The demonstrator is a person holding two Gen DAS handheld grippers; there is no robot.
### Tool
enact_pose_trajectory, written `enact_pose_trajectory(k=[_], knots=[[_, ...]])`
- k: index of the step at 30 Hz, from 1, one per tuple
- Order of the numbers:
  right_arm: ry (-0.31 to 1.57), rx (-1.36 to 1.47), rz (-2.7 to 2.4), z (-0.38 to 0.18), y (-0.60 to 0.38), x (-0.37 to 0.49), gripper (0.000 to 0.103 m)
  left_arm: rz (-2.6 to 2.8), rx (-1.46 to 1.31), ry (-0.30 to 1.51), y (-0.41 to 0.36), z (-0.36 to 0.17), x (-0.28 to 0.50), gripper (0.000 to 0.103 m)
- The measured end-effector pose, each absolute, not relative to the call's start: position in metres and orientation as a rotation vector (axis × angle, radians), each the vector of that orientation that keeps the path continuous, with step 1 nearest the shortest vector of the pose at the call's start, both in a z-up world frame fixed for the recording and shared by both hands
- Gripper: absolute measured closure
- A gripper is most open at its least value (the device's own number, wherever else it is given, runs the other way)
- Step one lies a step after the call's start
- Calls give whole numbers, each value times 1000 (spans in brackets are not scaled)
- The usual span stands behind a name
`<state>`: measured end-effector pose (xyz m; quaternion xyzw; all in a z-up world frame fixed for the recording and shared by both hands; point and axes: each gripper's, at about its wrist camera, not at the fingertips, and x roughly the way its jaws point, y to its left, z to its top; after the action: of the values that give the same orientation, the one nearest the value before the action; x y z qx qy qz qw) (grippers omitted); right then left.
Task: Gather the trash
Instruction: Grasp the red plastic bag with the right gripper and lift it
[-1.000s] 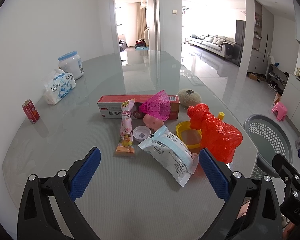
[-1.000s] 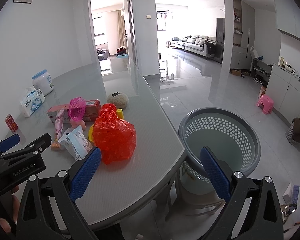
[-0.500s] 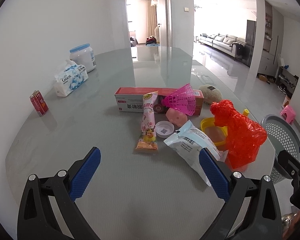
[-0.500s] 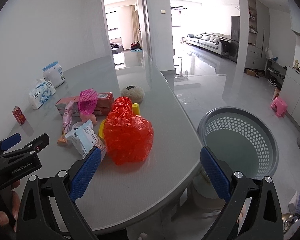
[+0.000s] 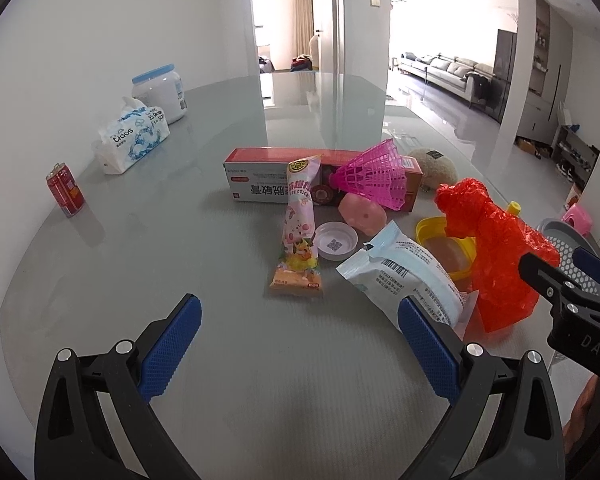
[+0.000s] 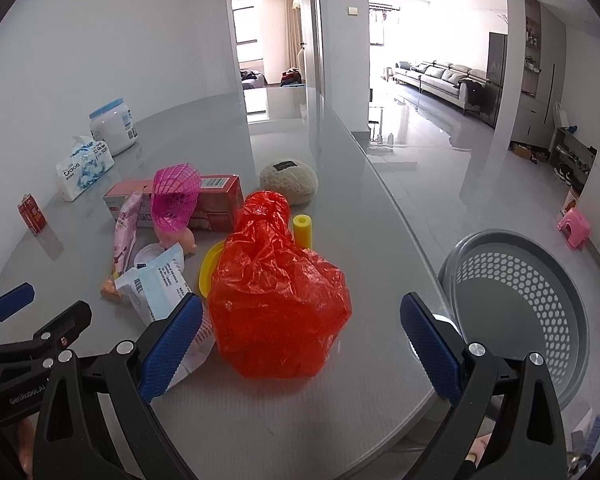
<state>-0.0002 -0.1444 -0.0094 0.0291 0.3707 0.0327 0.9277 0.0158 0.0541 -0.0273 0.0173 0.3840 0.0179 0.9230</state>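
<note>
The right gripper (image 6: 300, 338) is gaping wide, empty, facing the red plastic bag (image 6: 278, 300) near the table's (image 6: 260, 420) right edge, presumably for grabbing; the left gripper (image 5: 298, 342) is hovering equally wide and empty; the basket (image 6: 516, 300) is waiting below that edge for trash.

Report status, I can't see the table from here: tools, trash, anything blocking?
Left tool open, empty. Right tool open, facing red bag. Trash pile untouched; basket off table edge. Nothing blocking.

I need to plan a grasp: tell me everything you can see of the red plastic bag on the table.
The red plastic bag is thin, crinkled, translucent film, bunched into a puffy upright mound with a gathered knob on top. It stands on the grey table near its edge, covering part of a yellow container. No gripper touches it.
</note>
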Motion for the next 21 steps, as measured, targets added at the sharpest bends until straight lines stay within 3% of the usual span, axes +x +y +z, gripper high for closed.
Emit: enact_pose_trajectory(k=[10,12,14,17,21], knots=[[779,-7,63,-24,-130,20,9,14,11,811,55,-33,21,6],[770,-26,70,-25,-128,18,16,12,10,812,54,-33,21,6],[781,-50,70,-27,-125,19,39,11,8,814,54,-33,21,6],[790,-63,84,-29,-122,20,54,9,10,815,53,-33,20,6],[777,-76,100,-27,-120,16,66,9,8,814,51,-33,19,6]])
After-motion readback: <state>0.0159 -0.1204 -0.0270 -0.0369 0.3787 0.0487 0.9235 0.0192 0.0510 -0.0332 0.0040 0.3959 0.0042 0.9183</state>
